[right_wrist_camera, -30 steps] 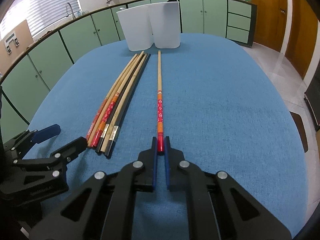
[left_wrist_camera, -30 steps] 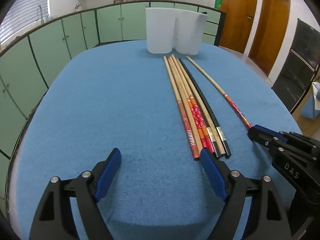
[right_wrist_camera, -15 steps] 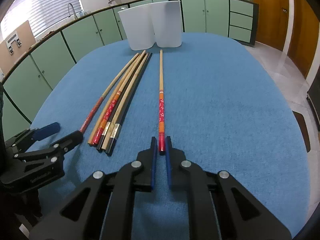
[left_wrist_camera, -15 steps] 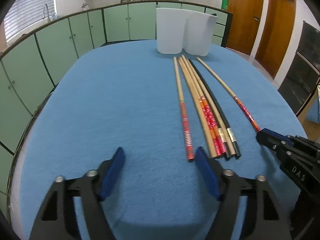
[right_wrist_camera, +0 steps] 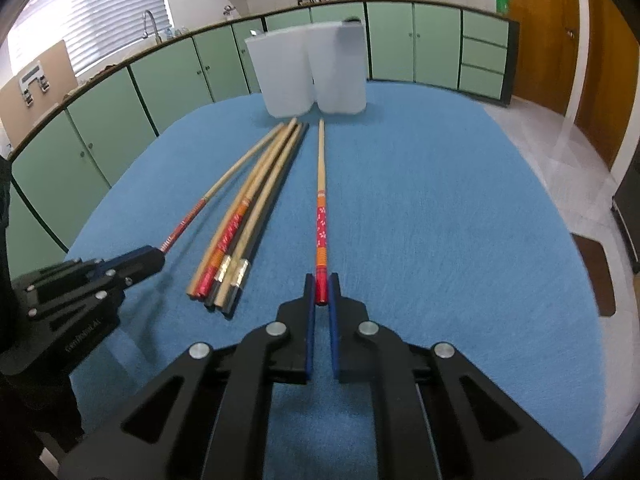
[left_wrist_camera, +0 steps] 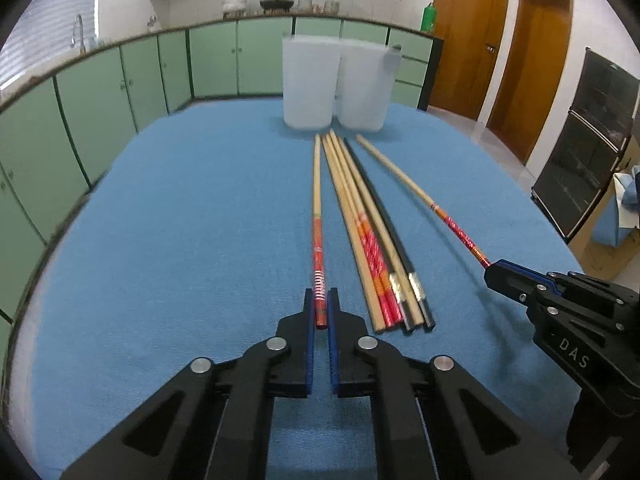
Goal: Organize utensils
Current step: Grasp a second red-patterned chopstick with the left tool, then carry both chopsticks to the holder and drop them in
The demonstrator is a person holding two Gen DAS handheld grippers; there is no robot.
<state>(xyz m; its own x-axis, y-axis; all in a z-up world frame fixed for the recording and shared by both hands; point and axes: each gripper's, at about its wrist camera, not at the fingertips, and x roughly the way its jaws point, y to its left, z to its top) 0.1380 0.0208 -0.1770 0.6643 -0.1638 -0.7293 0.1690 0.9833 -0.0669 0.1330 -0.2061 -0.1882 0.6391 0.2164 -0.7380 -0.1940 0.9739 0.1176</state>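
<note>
Two white containers (left_wrist_camera: 308, 80) (left_wrist_camera: 364, 86) stand upright side by side, touching, at the far end of the blue-covered counter (left_wrist_camera: 180, 220); from these low angles their insides are hidden, so whether anything is in them cannot be told. All the chopsticks lie outside them on the cloth, thin ends pointing toward the containers. A bundle of five chopsticks (left_wrist_camera: 374, 236) rests together in the middle. The left hand-held gripper (left_wrist_camera: 321, 308) is clamped on the red end of a single chopstick (left_wrist_camera: 317, 216) just left of the bundle. The right hand-held gripper (right_wrist_camera: 321, 292) is clamped on the red end of another lone chopstick (right_wrist_camera: 321, 200), lying apart on the bundle's right side.
</note>
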